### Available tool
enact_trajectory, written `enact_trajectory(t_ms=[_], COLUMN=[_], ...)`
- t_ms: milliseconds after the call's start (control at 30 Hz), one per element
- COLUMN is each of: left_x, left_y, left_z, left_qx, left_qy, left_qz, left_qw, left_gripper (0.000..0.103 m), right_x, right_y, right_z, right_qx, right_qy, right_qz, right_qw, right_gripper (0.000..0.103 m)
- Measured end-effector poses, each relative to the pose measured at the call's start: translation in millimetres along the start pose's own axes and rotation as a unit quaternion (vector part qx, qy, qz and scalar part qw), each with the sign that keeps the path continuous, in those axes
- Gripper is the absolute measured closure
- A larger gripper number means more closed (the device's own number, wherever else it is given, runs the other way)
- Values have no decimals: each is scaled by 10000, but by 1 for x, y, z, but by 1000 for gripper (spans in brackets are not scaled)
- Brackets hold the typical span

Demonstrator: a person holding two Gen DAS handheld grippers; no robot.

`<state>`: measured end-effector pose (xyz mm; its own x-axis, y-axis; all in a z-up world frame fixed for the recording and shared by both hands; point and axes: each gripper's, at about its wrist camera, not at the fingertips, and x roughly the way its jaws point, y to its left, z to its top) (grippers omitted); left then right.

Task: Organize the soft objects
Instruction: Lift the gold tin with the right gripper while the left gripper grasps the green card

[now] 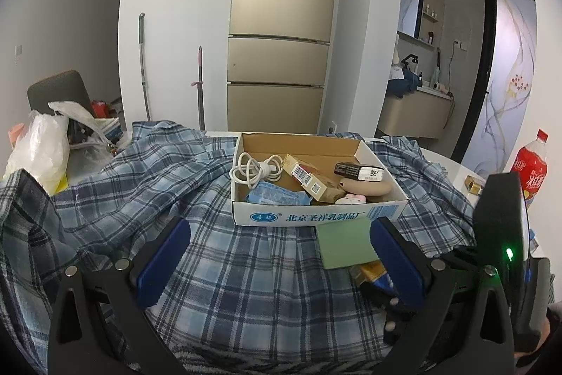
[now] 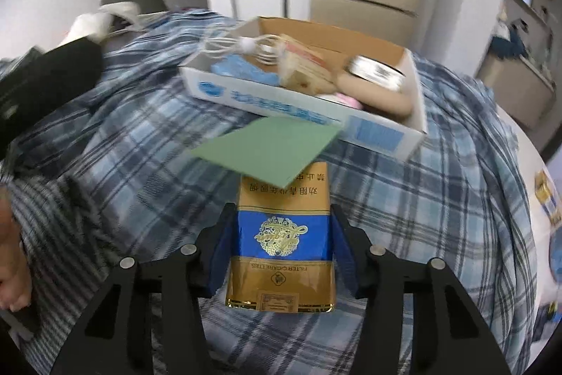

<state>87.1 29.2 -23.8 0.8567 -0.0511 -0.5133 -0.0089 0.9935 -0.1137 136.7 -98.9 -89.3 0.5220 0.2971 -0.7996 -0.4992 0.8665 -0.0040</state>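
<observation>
A blue-and-gold cigarette pack (image 2: 281,245) sits between the blue pads of my right gripper (image 2: 282,217), which press on its two sides. A green card (image 2: 270,146) lies over the pack's far end. The same green card (image 1: 346,241) and cigarette pack (image 1: 370,271) show in the left wrist view, just in front of the cardboard box (image 1: 316,215). My left gripper (image 1: 281,231) stands open above the blue plaid cloth (image 1: 224,269), nothing between its fingers. In the cardboard box (image 2: 383,132) lie a white cable (image 1: 254,169), a blue packet (image 1: 274,195), cartons and a small pink soft toy (image 1: 354,198).
The plaid cloth (image 2: 439,199) covers most of the table. White plastic bags (image 1: 42,146) lie at the far left, and a red drink bottle (image 1: 532,169) stands at the right edge. A tall fridge (image 1: 281,23) and two mop handles stand behind the table.
</observation>
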Motion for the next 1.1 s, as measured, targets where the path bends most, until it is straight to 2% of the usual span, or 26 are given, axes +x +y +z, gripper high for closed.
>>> enact_trajectory(t_ms=[100, 233, 267, 333, 467, 600, 667, 733, 800, 833, 867, 1033, 1100], left_x=[1, 4, 5, 12, 28, 47, 51, 56, 65, 70, 76, 102, 113], left_y=[6, 5, 3, -4, -16, -26, -33, -44, -54, -56, -58, -69, -73], left_z=[1, 1, 1, 3, 10, 16, 19, 20, 20, 19, 18, 13, 11], left_qx=[-139, -40, 26, 271, 474, 201, 220, 458, 651, 653, 660, 873, 955], left_qy=[64, 160, 195, 398, 840, 1370, 1426, 1460, 1684, 1792, 1910, 2279, 2436], left_qz=[-73, -136, -155, -269, -474, -774, -809, -752, -728, -771, -806, -714, -592], left_qw=[9999, 9998, 9997, 9985, 9942, 9873, 9862, 9854, 9809, 9786, 9760, 9671, 9634], left_gripper=[0, 0, 0, 0, 0, 0, 0, 0, 0, 5, 10, 10, 10], right_x=[0, 1, -1, -3, -10, -11, -18, -30, -42, -45, -47, -41, -36], right_y=[5, -8, -13, -21, -35, -46, -53, -61, -72, -77, -82, -102, -104], right_z=[0, -1, -1, 1, 3, 1, 0, 0, 1, 1, 1, -1, -1], right_qx=[-70, 123, 216, 359, 355, 524, 674, 846, 1039, 1131, 1227, 1582, 1636], right_qy=[88, 312, 297, 336, 221, 216, 38, -250, -518, -584, -613, -405, -341], right_qz=[203, -184, -150, -143, -454, -419, -568, -942, -1304, -1369, -1341, -800, -727], right_qw=[9997, 9993, 9992, 9987, 9981, 9975, 9961, 9916, 9846, 9824, 9814, 9833, 9832], right_gripper=[53, 53, 53, 53, 53, 53, 53, 53, 52, 52, 52, 52, 52])
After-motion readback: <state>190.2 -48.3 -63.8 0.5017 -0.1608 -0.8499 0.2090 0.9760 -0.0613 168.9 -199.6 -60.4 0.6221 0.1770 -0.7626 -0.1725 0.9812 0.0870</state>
